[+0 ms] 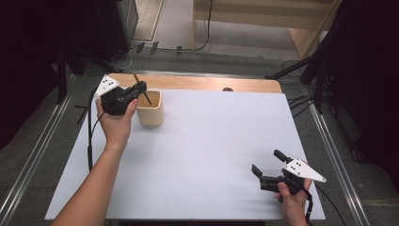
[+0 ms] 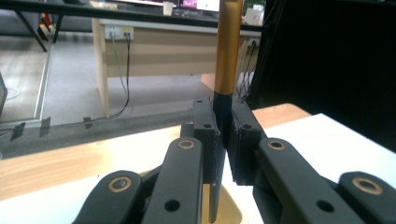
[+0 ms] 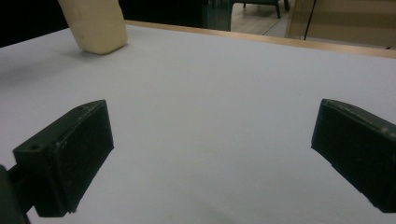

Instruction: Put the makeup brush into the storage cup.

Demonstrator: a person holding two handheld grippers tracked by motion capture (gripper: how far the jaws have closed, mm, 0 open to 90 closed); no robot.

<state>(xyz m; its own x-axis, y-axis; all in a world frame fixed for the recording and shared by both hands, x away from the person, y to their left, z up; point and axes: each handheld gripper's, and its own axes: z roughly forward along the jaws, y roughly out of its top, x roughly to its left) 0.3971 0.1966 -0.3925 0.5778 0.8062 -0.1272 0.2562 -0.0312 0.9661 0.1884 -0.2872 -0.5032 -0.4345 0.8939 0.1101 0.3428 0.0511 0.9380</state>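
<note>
The left gripper [image 1: 139, 88] is clamped on a slim pen-like stick with a gold upper barrel and a black lower part [image 1: 142, 91]. In the left gripper view the two black pads press on the stick [image 2: 224, 112] right at the seam where the smooth, satin gold section ends and the matte black section begins. The gold barrel rises straight up out of the top of that view; the black end runs down between the jaws into the mouth of a pale cream, square-sided cup with rounded corners [image 2: 231, 212]. Whether its tip touches the cup's floor cannot be made out, since the jaws cover it.

From the high view the stick leans slightly, its top toward the far edge of the table and its lower end inside the cup [image 1: 151, 110]. The cup stands near the far left of the white table top [image 1: 211, 141], just beside the hand that carries the left gripper.

The right gripper [image 1: 267, 166] rests low over the near right corner of the table, well apart from the cup. Its jaws stand wide apart with bare table between them, and the cup [image 3: 95, 25] shows far off at the upper left of the right gripper view.
</note>
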